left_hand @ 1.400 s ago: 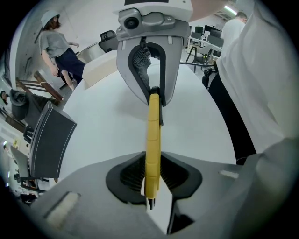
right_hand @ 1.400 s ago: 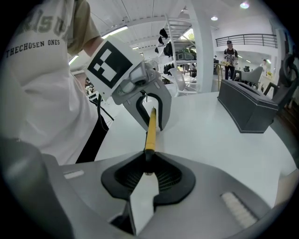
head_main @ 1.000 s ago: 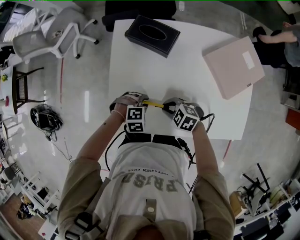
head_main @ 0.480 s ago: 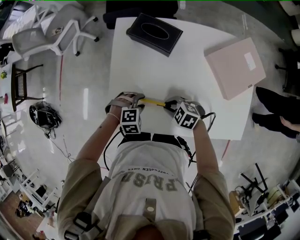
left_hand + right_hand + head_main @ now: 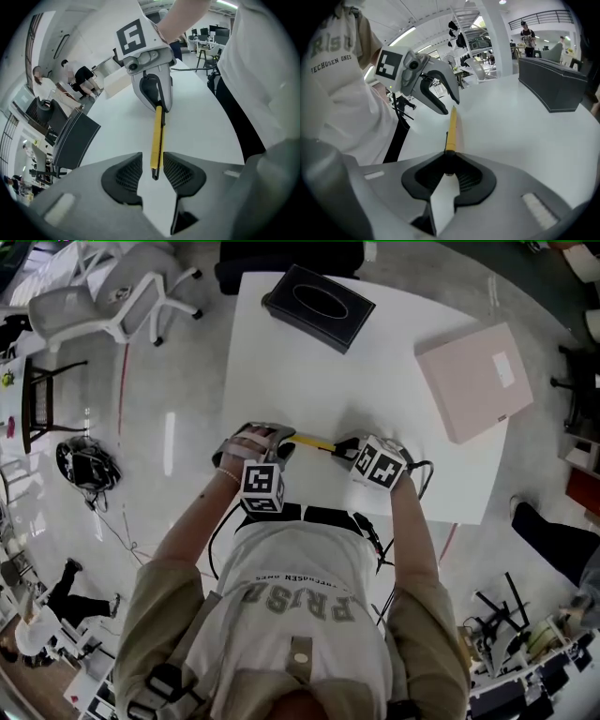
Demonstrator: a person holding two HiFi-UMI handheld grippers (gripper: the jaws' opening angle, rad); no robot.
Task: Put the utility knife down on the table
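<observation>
White table (image 5: 394,362), near edge: yellow utility knife (image 5: 307,442) hangs between grippers, seemingly just off top. Right gripper (image 5: 449,169) clamps one end. Left gripper (image 5: 153,171) jaws apart, just been narrowing slightly; knife end between pads, unpressed. Step: set-down, likely. Next: withdraw left, lower knife flat, release.

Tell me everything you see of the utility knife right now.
Slim yellow utility knife, plastic-looking, black strip along one side. It is held over the white table's near edge. The right gripper is shut on one end; the other end sits between the left gripper's fingers, which have just been closing but don't press it.
</observation>
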